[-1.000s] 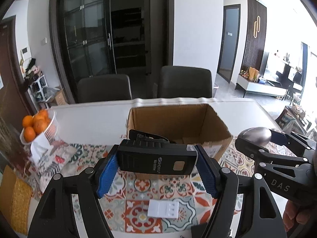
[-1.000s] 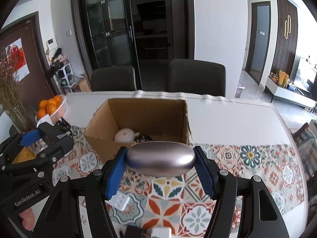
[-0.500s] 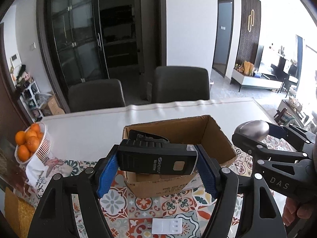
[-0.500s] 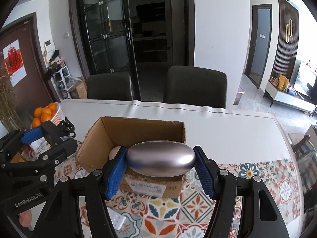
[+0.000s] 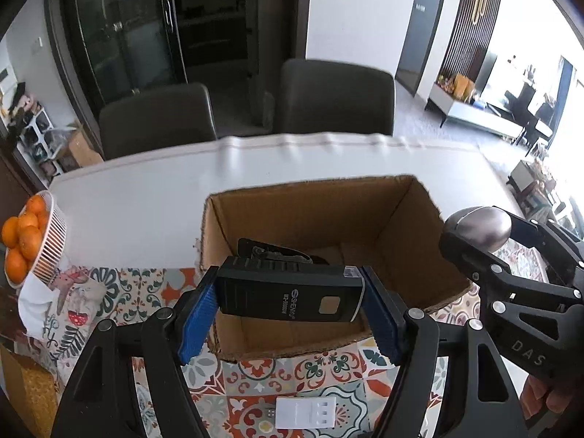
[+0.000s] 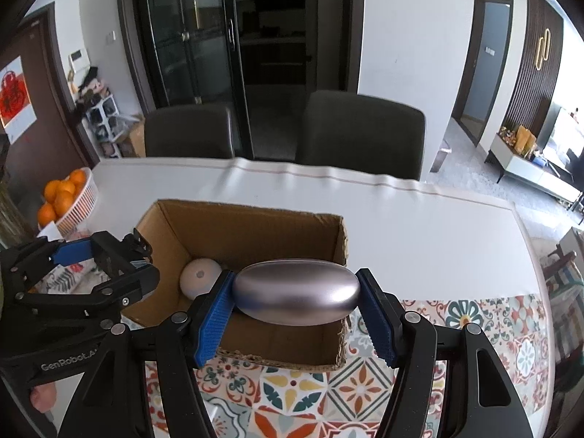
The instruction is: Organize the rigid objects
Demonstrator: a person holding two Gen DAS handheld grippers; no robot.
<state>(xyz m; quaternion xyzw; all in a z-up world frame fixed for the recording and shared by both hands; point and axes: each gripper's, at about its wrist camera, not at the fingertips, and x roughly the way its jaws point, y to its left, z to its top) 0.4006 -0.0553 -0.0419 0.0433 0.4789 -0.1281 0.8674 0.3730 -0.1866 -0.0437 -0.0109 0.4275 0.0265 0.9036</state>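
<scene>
The black device [image 5: 290,294] sat clamped flat between the blue pads [image 5: 197,319] of the left gripper [image 5: 288,310], its jaws closed on both short ends, and it hung over the near wall of the cardboard box [image 5: 398,219], whose open mouth lay just ahead of the jaws. A dark clip-like thing [image 5: 272,252] lay in the box right behind the device, though what it was could not be made out. Over on the other side, the right gripper [image 6: 295,308] had its jaws pressed on the silver oval object [image 6: 295,297], gripping it end to end, and that too was held above the box [image 6: 255,226], over its near right part. Left of those jaws, down on the box floor, rested a white ball [image 6: 200,279]. The left gripper's black frame [image 6: 91,277] showed at the box's left wall. Below and behind the left jaws, a small white block [image 5: 306,412] lay on the patterned mat [image 5: 255,394] covering the near worktop [image 5: 146,197]. Far out to the left of both jaws stood a white basket [image 5: 49,252] of oranges [image 5: 23,241], and beyond the worktop's far edge two dark chairs [image 6: 361,138] faced in.
</scene>
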